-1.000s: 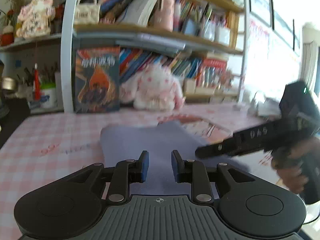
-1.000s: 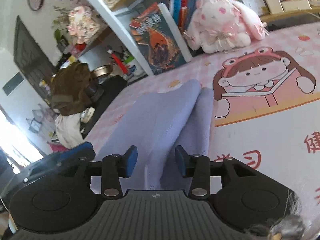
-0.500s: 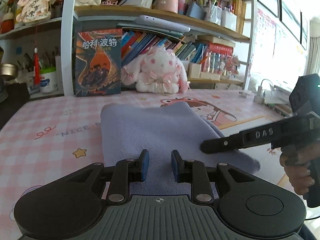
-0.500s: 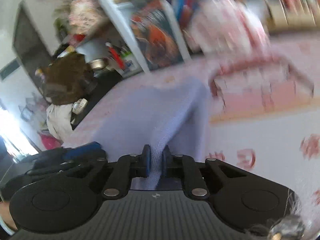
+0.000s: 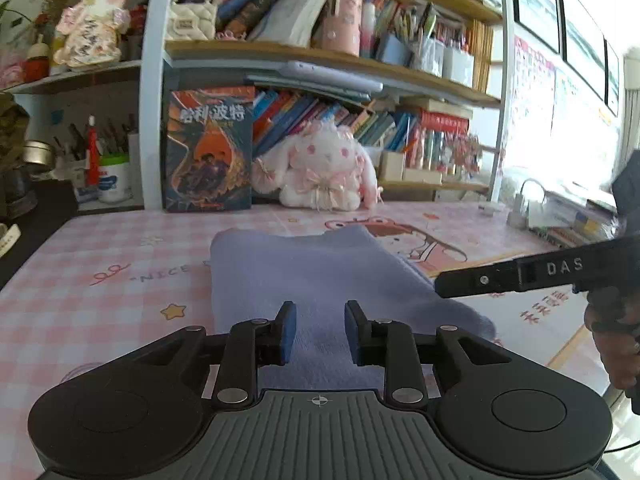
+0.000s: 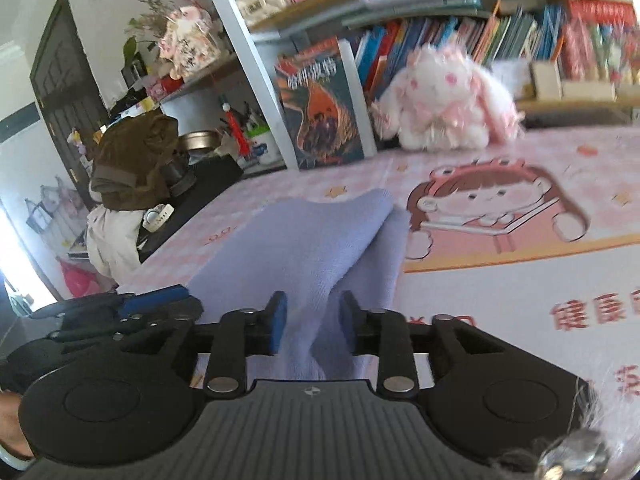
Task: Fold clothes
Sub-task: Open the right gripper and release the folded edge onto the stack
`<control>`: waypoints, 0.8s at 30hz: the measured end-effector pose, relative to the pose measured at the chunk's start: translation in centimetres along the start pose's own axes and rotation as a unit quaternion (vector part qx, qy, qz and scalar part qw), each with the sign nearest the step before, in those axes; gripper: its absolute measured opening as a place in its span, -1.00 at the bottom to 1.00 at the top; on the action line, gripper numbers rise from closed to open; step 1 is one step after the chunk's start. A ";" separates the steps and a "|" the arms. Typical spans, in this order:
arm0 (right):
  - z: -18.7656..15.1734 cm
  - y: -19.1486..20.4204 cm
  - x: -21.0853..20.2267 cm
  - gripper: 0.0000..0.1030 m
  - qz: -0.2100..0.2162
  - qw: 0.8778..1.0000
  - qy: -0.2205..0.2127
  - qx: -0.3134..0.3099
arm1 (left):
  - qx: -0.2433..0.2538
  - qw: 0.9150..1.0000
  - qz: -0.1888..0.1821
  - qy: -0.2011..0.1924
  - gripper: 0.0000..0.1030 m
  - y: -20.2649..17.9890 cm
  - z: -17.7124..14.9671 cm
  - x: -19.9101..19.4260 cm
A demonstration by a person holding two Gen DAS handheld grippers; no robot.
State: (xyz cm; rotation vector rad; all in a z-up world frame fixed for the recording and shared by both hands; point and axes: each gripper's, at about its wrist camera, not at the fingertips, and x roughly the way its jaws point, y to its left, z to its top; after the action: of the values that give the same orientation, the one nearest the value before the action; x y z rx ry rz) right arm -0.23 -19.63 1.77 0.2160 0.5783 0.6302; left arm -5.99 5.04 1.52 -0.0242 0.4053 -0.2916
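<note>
Nearest the left wrist camera, the left gripper (image 5: 318, 330) is hovering with its blue-padded fingers parted and nothing between them, just above the near end of the folded lavender terry-cloth garment (image 5: 316, 272). The garment is lying flat on the pink checked tablecloth (image 5: 100, 280) — its right edge doubled over. On that side the right gripper (image 6: 310, 326) is standing with its jaws spread, a raised ridge of the fabric sitting between the pads; whether they are touching it I cannot tell. Farther back, a white-and-pink plush bunny (image 5: 320, 168) is sitting against the bookshelf — beside an upright dark-covered book (image 5: 210, 150).
</note>
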 end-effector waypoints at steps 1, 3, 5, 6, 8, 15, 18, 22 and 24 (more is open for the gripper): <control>-0.2 0.1 -0.5 -0.37 -0.003 1.000 -0.002 -0.004 | -0.007 1.000 0.001 -0.002 -0.38 0.0 -0.1 -0.4; -0.9 0.4 -1.1 -0.29 -0.011 1.000 -0.001 -0.012 | -0.023 1.000 0.002 -0.004 -0.21 0.3 -0.5 -1.2; -1.5 0.7 -1.8 -0.20 -0.018 1.000 0.000 -0.020 | -0.038 0.999 0.002 -0.004 -0.13 0.5 -0.8 -2.0; -1.8 0.8 -2.1 -0.16 -0.022 0.999 0.001 -0.023 | -0.041 0.999 0.001 -0.003 -0.09 0.5 -1.0 -2.3; -2.6 1.0 -2.6 -0.08 -0.029 0.999 0.003 -0.026 | -0.046 0.999 0.000 0.000 -0.04 0.6 -1.3 -2.8; -4.5 1.0 -3.1 0.05 -0.029 0.999 0.021 -0.011 | -0.044 0.999 0.007 0.018 0.35 0.9 -2.5 -3.7; -4.7 0.7 -2.8 0.18 -0.021 0.999 0.031 0.007 | -0.056 0.998 0.004 0.022 0.42 1.7 -2.6 -3.6; -4.4 -0.3 -2.1 0.34 -0.002 0.997 0.050 0.054 | -0.108 0.994 -0.012 0.022 0.52 3.7 -2.1 -3.1; -4.1 -1.1 -1.7 0.38 0.007 0.995 0.056 0.085 | -0.141 0.989 -0.024 0.026 0.55 5.1 -1.7 -2.5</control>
State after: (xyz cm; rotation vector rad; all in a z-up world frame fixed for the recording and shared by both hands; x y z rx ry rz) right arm -3.13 -21.44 -1.25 0.3462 0.7403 0.6107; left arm -7.42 10.74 0.49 -0.3040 0.4963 -0.2800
